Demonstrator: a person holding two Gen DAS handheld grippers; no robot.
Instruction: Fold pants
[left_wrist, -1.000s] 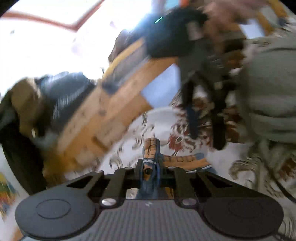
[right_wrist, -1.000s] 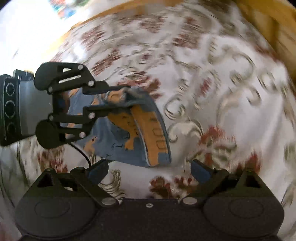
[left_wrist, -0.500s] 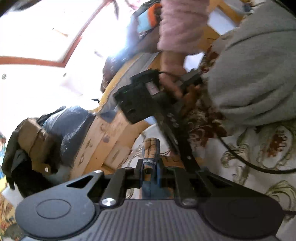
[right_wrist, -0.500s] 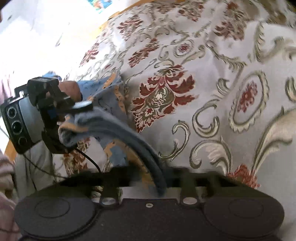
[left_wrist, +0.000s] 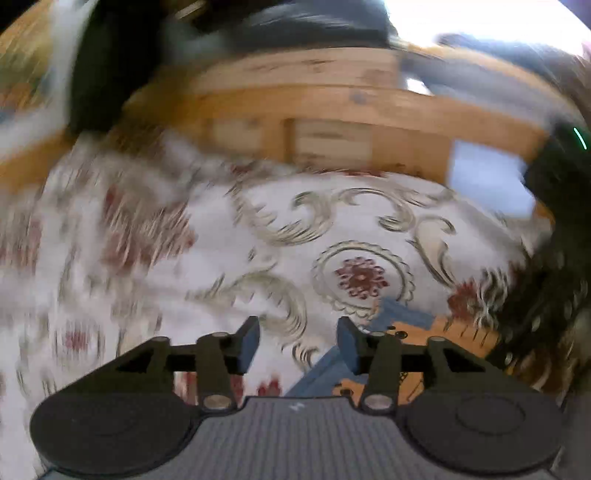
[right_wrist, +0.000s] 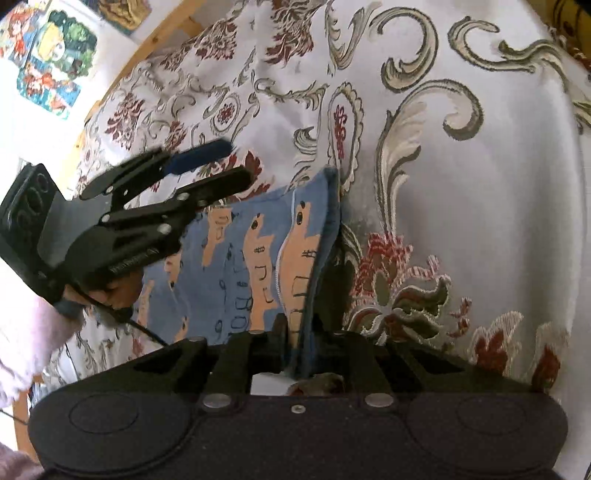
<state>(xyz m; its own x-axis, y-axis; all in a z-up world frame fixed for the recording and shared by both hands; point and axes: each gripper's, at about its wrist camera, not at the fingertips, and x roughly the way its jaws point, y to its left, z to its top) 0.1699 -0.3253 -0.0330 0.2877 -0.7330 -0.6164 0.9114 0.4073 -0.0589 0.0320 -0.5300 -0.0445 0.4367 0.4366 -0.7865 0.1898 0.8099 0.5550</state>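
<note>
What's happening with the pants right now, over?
Left gripper open, holding nothing. Right gripper shut on the pants, pinching one edge. Pants lying partly folded on the patterned bedspread. Nothing in the way.

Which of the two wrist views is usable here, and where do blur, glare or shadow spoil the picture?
Left wrist view: heavy motion smear over the bedspread and wooden frame, blown-out glare top right; only the left gripper, open, is sharp. Right wrist view: mostly crisp; the pants pattern reads clearly, a dark shadow lies beside their folded edge, and fisheye bending curves the edges.
</note>
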